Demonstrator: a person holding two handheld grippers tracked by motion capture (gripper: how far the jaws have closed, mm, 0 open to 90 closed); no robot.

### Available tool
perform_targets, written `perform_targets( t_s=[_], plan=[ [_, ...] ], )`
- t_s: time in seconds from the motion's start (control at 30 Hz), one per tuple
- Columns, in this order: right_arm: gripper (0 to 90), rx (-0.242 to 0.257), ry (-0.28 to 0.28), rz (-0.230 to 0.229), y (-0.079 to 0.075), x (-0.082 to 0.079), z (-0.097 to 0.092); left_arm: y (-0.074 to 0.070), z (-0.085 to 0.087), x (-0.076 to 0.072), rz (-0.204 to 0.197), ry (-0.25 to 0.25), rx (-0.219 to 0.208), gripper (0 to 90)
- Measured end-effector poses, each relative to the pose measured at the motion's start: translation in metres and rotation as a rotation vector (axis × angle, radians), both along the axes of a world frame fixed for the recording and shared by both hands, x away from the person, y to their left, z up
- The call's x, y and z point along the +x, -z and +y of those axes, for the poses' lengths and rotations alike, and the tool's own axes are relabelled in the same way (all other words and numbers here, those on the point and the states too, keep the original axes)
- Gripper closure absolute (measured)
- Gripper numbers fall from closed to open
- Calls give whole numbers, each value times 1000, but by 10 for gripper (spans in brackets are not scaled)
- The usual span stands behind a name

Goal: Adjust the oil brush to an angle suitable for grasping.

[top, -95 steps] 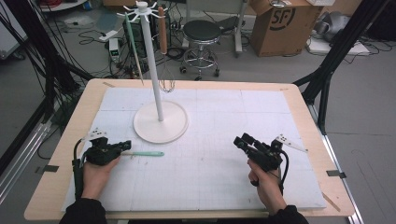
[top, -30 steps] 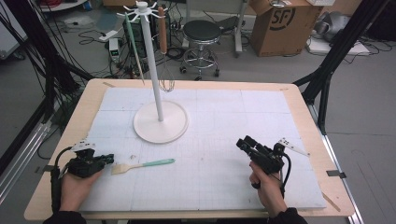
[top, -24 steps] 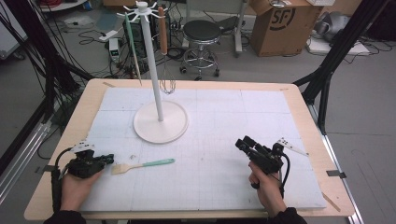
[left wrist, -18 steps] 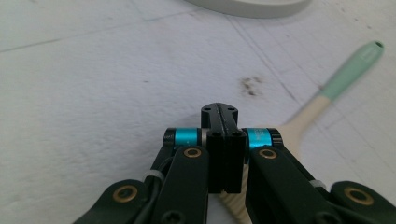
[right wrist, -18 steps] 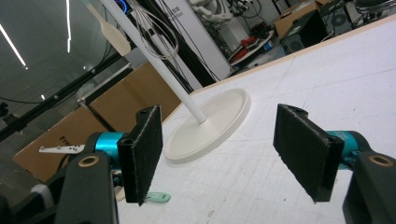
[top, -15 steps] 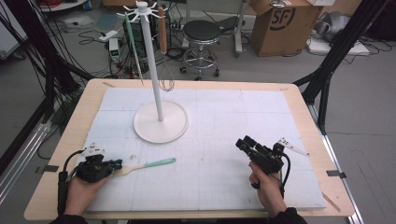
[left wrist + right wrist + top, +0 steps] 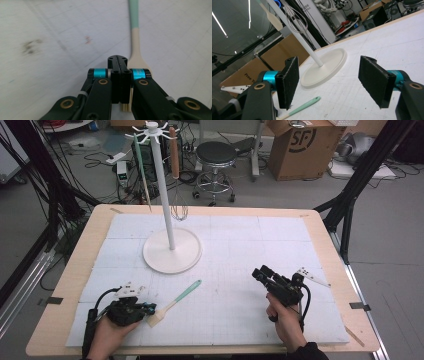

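A brush with a mint-green handle [image 7: 185,292] and a pale flat head lies slanted on the white mat [image 7: 240,245], left of the middle. My left gripper [image 7: 149,309] is shut with nothing in it, its tip right at the brush head. In the left gripper view the closed jaws [image 7: 117,60] lie partly over the pale head of the brush [image 7: 134,45], whose handle runs away from me. My right gripper [image 7: 259,272] rests at the right of the mat, open and empty. In the right gripper view its pads [image 7: 332,80] frame the stand and the brush handle [image 7: 305,105].
A white utensil stand [image 7: 172,251] with a tall pole rises at the back left of the mat. A whisk [image 7: 175,165] and a green-handled utensil [image 7: 142,167] hang from its top. Stool, boxes and cables lie beyond the table.
The brush now lies slanted and nearer the front edge than at first. My left gripper has slid right, up to the brush head. The right gripper has not moved.
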State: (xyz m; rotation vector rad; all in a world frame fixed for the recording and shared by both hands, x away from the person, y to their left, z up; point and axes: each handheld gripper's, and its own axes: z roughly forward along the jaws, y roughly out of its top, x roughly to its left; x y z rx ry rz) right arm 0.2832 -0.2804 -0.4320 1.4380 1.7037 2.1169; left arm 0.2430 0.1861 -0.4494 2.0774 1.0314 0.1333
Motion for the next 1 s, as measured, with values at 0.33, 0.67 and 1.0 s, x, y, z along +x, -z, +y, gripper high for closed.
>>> perform_targets(
  t_s=[0.33, 0.67, 1.0],
  plan=[
    [327, 4, 4, -5, -1, 0, -2, 1, -33, 6, 10, 45, -11, 900],
    [327, 1, 15, -9, -1, -1, -3, 8, -36, 14, 77, 22, -123, 900],
    [327, 5, 16, -5, -1, -1, -3, 9, -61, 19, 93, 29, -144, 900]
  ],
)
